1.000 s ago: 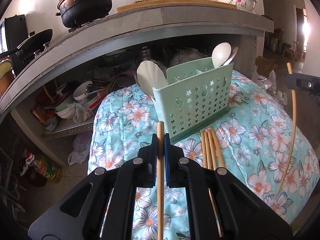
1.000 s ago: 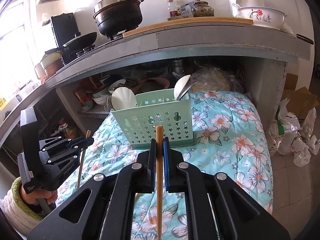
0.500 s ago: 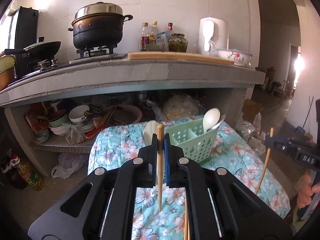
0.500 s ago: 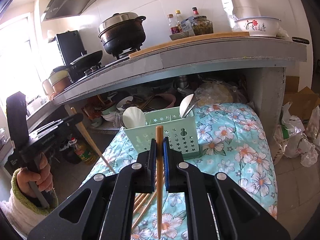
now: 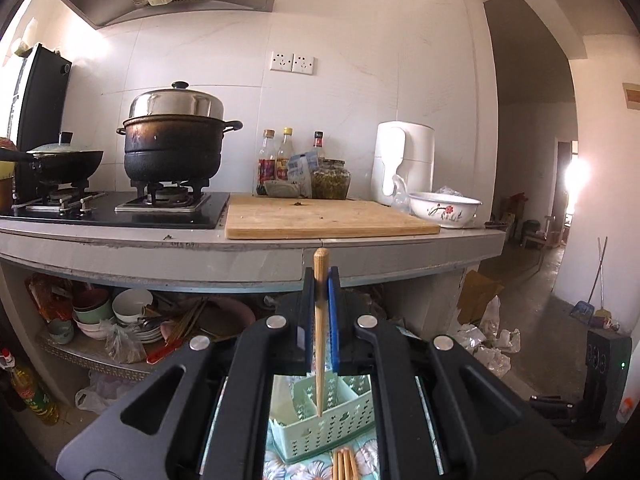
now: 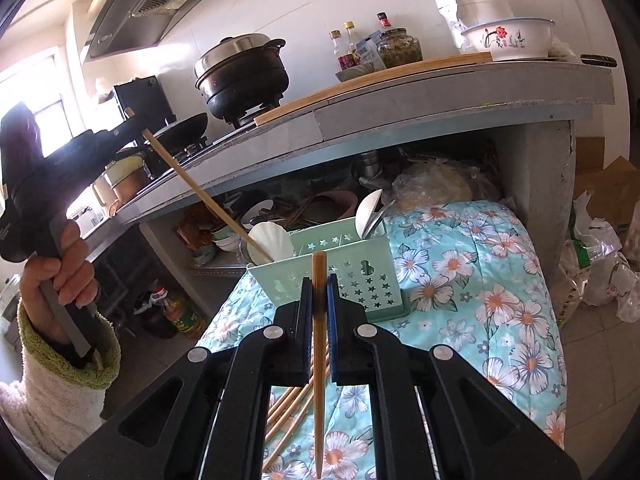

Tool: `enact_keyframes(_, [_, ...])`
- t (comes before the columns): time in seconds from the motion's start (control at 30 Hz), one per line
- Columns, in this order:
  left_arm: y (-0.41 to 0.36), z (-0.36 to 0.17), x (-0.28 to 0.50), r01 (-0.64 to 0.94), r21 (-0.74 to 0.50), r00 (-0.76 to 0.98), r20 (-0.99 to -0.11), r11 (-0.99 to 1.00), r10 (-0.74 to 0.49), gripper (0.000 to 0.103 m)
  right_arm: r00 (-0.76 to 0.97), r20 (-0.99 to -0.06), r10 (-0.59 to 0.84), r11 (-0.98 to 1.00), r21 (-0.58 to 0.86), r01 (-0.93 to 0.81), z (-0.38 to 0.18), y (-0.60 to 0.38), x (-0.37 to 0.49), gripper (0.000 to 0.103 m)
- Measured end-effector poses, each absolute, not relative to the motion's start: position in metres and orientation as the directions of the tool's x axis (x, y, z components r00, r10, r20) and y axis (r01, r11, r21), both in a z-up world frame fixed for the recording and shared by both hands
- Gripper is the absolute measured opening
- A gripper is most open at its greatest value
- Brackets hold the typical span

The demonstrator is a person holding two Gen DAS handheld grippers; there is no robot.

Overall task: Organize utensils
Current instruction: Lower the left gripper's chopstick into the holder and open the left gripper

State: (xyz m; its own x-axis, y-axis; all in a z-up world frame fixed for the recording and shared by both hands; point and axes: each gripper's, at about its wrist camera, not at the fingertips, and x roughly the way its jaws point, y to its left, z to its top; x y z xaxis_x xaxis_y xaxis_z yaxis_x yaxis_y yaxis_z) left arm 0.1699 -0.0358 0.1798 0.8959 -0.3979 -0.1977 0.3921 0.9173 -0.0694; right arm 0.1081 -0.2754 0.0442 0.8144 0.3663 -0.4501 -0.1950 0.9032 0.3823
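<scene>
Holding: I have one chopstick in each tool.
Left gripper (image 5: pixel 320 276): its two fingers are pressed together on the left chopstick (image 5: pixel 320 328).
Left chopstick: it runs from above the fingertips down past them, and its thin tip hangs over the green basket (image 5: pixel 320 428) below the tool.
Same stick from the other side: in the right wrist view, the left chopstick (image 6: pixel 200 192) slants down from the left gripper (image 6: pixel 132 122) and its tip is at the left end of the green basket (image 6: pixel 360 276), beside the white scoop (image 6: pixel 270 242). I cannot tell if the tip is inside yet.
Left hand (image 6: pixel 60 264): it grips the black handle, off to the left of my right tool.
Right gripper (image 6: pixel 319 284): its fingers are clamped on the right chopstick (image 6: pixel 319 360).
Right chopstick: it stands straight between the fingers, thick end up in front of the basket, thin end pointing back toward me.
Green basket: it sits on the flower cloth (image 6: pixel 480 280), just ahead of the right tool.
White spoon (image 6: pixel 368 214): it sticks up from the right end of the basket.
Loose chopsticks (image 6: pixel 288 404): more lie on the cloth under the right tool, near the basket.
Counter (image 5: pixel 160 252): it is ahead of the left tool, with a black pot (image 5: pixel 172 152) and a wooden board (image 5: pixel 328 216) on top.
</scene>
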Motion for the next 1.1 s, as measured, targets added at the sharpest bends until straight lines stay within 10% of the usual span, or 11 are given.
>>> enact_keyframes(0.87, [-0.066,0.075,0.292,0.372,-0.103,0.818,-0.433,0.923,-0.378,0.006,0.782,-0.494,0.38,0.899,0.397,-0.186,0.029,-0.279,0.135,0.007])
enact_keyframes(1.1, [-0.057,0.083,0.274,0.388,-0.123,0.819,-0.409,0.914,-0.403,0.04,0.79,-0.491,0.367,0.907,0.379,-0.185,0.036,-0.278,0.135,0.007])
